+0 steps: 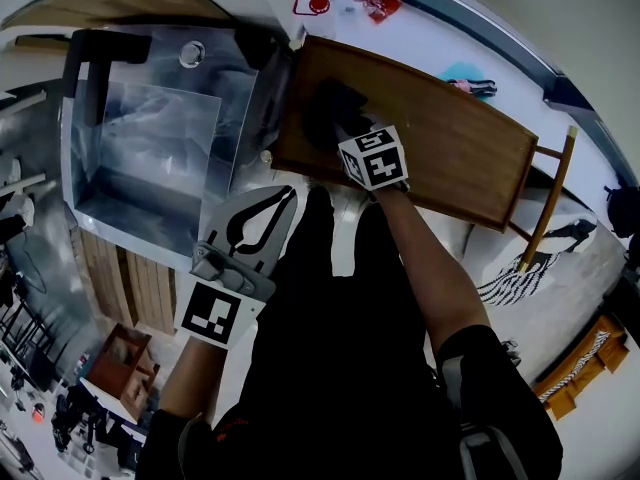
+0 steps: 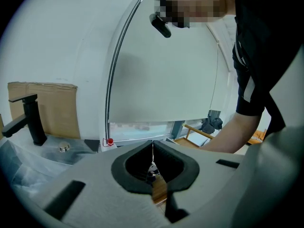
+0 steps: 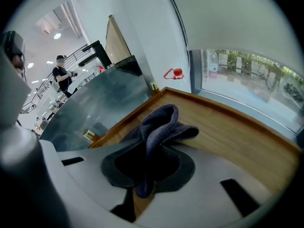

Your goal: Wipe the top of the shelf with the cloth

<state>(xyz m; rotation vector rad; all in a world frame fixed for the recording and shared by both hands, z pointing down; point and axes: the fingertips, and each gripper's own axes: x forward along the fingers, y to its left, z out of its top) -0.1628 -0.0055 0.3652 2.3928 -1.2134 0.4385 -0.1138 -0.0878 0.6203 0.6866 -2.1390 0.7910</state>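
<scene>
The wooden shelf top runs across the upper right of the head view. At its left end lies a dark grey cloth, and my right gripper is shut on it. In the right gripper view the cloth is bunched upward between the jaws, resting on the shelf top near its raised corner rim. My left gripper hangs off the shelf, close to my body, jaws together and nothing in them. The left gripper points toward the wall and window.
A steel sink covered in plastic film, with a black faucet, adjoins the shelf's left end. A red fitting and a teal object lie on the sill behind. A wooden frame stands at the shelf's right end.
</scene>
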